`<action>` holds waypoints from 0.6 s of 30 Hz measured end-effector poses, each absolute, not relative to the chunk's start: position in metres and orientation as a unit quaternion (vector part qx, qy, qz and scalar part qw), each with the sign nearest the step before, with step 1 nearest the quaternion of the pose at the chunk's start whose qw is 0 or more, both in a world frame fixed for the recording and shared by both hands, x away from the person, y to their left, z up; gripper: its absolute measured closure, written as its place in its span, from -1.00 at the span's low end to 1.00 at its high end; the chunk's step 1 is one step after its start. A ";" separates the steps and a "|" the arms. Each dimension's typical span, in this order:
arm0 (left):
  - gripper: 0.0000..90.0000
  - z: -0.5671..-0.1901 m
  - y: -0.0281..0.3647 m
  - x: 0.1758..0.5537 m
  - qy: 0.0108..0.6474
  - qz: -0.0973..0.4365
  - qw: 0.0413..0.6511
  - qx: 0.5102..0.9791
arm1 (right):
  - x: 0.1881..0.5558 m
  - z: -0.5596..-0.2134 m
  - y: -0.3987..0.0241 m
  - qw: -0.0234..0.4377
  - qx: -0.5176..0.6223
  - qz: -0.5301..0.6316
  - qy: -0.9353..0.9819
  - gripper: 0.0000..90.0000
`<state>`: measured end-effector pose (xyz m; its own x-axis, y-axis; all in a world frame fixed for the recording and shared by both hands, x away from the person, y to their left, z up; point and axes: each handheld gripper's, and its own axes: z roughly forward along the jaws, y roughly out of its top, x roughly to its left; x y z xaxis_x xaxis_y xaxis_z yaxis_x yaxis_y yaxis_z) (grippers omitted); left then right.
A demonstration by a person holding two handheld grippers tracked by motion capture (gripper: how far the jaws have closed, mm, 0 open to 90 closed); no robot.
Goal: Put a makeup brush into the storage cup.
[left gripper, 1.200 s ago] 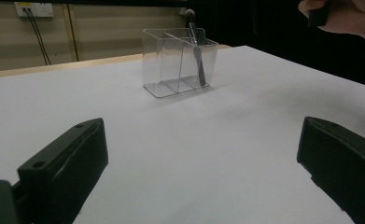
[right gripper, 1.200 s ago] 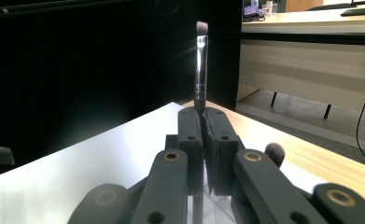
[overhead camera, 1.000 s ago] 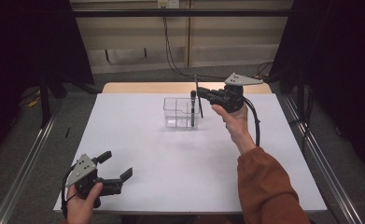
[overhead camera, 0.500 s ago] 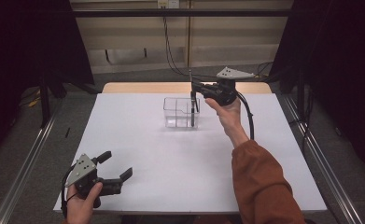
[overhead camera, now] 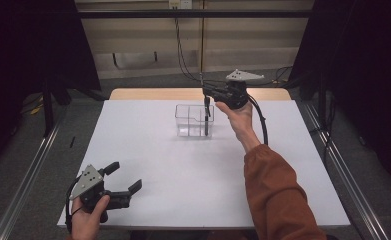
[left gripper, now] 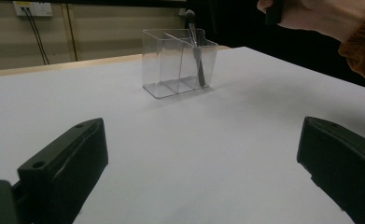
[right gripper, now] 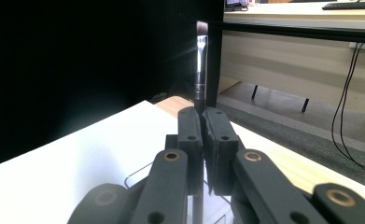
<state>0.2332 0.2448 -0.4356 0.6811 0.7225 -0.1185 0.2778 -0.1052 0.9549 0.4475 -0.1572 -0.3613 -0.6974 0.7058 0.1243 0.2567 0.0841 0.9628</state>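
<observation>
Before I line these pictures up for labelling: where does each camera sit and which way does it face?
High view: above the table's near side, looking forward and down; both forearms, left gripper, right gripper.
Left gripper view: low over the table, facing the clear organizer; open jaws.
Right gripper view: along shut jaws holding the brush.
High and left views share the organizer.
</observation>
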 end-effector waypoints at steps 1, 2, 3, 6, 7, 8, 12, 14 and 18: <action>-0.96 -0.436 0.245 0.233 0.349 0.195 0.571 0.717 | 0.449 -0.362 -0.157 0.191 0.341 0.586 0.710 0.92; -0.96 -0.436 0.245 0.233 0.349 0.194 0.571 0.717 | 0.449 -0.363 -0.157 0.191 0.341 0.585 0.710 0.92; -0.96 -0.436 0.245 0.233 0.349 0.194 0.571 0.717 | 0.450 -0.364 -0.157 0.192 0.341 0.584 0.711 0.92; -0.96 -0.436 0.245 0.233 0.350 0.194 0.570 0.718 | 0.452 -0.367 -0.157 0.191 0.344 0.581 0.713 0.92; -0.96 -0.436 0.245 0.234 0.350 0.194 0.570 0.718 | 0.452 -0.368 -0.157 0.190 0.345 0.580 0.713 0.92; -0.96 -0.436 0.245 0.234 0.350 0.193 0.570 0.718 | 0.453 -0.369 -0.158 0.189 0.346 0.581 0.712 0.92; -0.96 -0.436 0.245 0.233 0.351 0.193 0.571 0.717 | 0.454 -0.372 -0.158 0.189 0.348 0.580 0.712 0.92; -0.96 -0.436 0.245 0.233 0.350 0.192 0.571 0.717 | 0.454 -0.373 -0.157 0.188 0.348 0.578 0.713 0.92; -0.96 -0.436 0.245 0.233 0.350 0.193 0.570 0.718 | 0.453 -0.376 -0.158 0.187 0.348 0.576 0.716 0.92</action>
<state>0.2333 0.2449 -0.4360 0.6807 0.7222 -0.1230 0.2826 -0.1041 0.9536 0.4534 -0.1577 -0.3763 -0.6876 0.7136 0.1343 0.2838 0.0939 0.9543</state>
